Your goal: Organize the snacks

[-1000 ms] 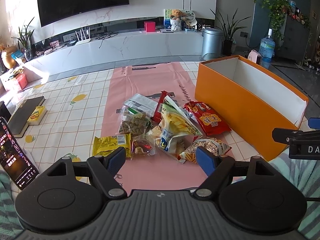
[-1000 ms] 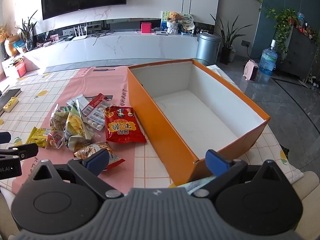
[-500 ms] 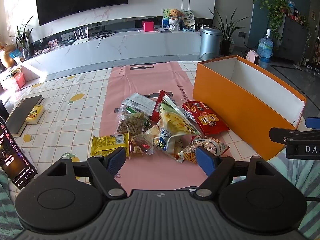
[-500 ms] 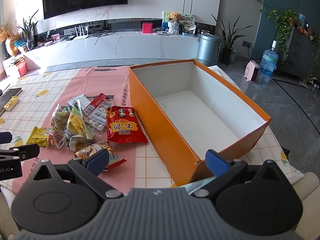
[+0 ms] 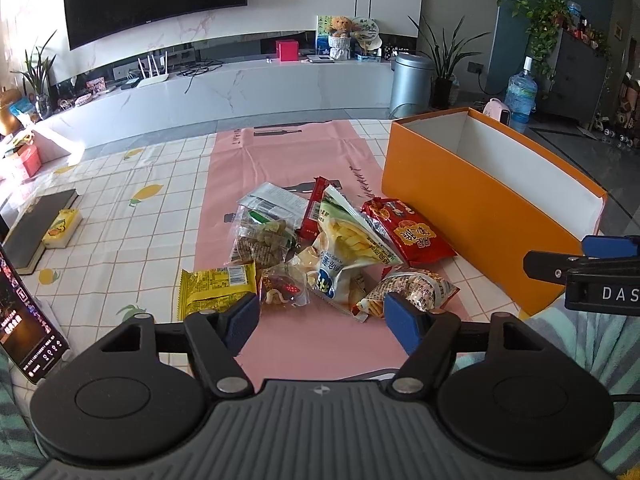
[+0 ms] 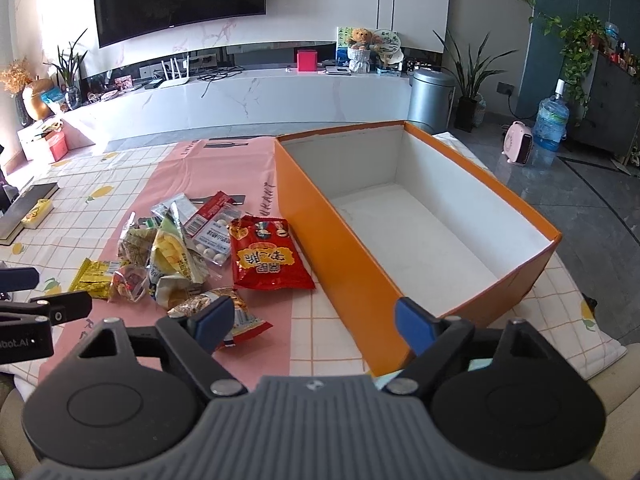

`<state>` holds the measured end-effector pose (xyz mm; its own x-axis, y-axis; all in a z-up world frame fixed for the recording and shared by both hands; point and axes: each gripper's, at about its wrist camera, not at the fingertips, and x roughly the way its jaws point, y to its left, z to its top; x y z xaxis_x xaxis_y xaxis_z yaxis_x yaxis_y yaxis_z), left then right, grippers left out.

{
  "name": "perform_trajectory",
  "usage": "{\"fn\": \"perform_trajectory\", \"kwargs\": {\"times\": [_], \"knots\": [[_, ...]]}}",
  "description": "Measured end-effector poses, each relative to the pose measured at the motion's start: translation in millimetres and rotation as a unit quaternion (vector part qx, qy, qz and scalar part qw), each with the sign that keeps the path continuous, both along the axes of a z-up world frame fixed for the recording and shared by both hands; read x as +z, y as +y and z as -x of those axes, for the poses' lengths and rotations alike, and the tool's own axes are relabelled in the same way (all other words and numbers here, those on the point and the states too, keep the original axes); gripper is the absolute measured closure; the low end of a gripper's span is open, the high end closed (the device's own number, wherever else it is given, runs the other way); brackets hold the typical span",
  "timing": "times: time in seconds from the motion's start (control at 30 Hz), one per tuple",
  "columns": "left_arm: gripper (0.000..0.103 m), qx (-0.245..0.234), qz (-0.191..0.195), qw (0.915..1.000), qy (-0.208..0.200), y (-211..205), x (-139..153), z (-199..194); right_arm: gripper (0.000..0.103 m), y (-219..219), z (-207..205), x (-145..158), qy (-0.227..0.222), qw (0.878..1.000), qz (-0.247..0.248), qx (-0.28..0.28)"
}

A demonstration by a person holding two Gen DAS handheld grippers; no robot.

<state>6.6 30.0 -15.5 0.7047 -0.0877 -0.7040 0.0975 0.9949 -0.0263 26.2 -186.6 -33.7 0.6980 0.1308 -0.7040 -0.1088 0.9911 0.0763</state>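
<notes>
crinkly foil snack packets (image 5: 320, 252) lay heaped mid-frame, left of the empty orange cardboard box (image 6: 400, 248); both tongs, left (image 5: 320, 318) and right (image 6: 314, 324), gaped empty. best pinch one outer packet's edge.

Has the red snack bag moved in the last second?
No. The red bag lies flat beside the orange box, at the same spot on the pink mat. Only the camera shifted slightly.
</notes>
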Motion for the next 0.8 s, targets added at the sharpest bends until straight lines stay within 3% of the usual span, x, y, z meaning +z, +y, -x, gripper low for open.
{"fn": "perform_trajectory", "kwargs": {"times": [0.1,0.23,0.53,0.8], "knots": [[0.034,0.008,0.034,0.9993,0.01,10.2,-6.8,-3.1,0.03,6.9,-0.4,-7.2,-0.001,0.999,-0.029,0.019],[0.034,0.015,0.062,0.9979,0.009,17.8,-13.1,-7.2,0.03,23.0,-2.5,-12.6,-0.012,0.997,-0.065,0.043],[0.034,0.025,0.057,0.9979,0.02,24.2,-29.4,-20.8,0.033,58.7,-30.5,-33.0,0.014,0.995,0.004,0.096],[0.034,0.007,0.052,0.9983,0.026,25.9,-41.3,-38.4,0.039,74.3,-59.6,-55.4,0.035,0.992,0.033,0.119]]}}
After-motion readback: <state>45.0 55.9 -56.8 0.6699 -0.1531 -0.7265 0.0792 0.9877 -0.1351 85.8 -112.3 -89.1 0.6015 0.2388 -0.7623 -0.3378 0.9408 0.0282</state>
